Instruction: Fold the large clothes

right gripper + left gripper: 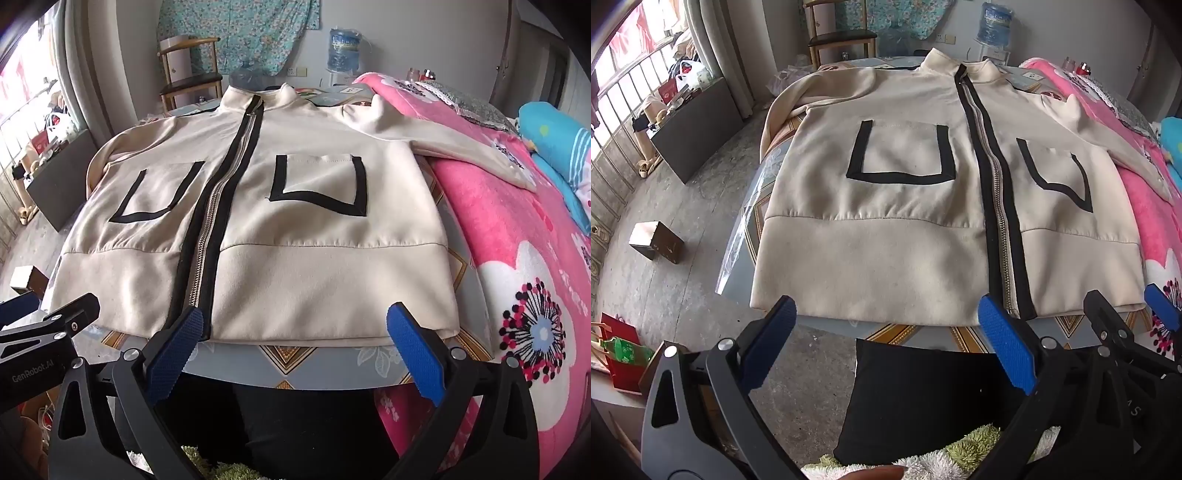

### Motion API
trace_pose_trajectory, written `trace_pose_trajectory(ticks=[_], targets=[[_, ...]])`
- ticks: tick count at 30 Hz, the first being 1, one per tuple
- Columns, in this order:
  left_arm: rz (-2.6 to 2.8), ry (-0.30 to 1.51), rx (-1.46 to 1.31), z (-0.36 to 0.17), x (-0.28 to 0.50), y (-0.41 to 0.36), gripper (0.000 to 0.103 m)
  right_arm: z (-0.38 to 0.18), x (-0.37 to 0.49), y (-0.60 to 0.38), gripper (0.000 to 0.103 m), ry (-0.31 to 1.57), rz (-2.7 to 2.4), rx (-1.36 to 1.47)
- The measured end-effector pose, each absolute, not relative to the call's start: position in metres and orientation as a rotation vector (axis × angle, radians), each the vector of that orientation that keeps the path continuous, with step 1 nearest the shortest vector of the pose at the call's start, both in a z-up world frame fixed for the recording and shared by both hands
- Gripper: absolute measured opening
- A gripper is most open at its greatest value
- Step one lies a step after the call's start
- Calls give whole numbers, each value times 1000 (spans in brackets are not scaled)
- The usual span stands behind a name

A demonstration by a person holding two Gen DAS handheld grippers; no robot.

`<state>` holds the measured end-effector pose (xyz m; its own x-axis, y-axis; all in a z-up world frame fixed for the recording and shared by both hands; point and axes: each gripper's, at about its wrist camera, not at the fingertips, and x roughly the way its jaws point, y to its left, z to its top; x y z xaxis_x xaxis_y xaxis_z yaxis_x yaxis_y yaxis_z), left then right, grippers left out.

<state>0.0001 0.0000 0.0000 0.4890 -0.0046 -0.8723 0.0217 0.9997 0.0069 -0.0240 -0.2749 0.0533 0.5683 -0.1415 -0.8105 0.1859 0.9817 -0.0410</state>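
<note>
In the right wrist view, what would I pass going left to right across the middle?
Left pocket outline → zipper → right pocket outline → bare strip of table → pink flowered blanket.

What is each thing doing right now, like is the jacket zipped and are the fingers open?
Jacket: spread flat on the table, front up, not yet folded.
Zipper: closed up to the collar.
Right sleeve: stretched out over the pink blanket.
Left gripper: fingers wide open, holding nothing, near the hem.
Right gripper: fingers wide open, holding nothing, near the hem.
</note>
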Motion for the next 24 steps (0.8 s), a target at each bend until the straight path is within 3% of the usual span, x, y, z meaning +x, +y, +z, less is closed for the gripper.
trace_pose_trajectory(ticks=[24], targets=[[-15,1047,8,-2,-1,5,96,57,-31,-279,97,933,-191,44]])
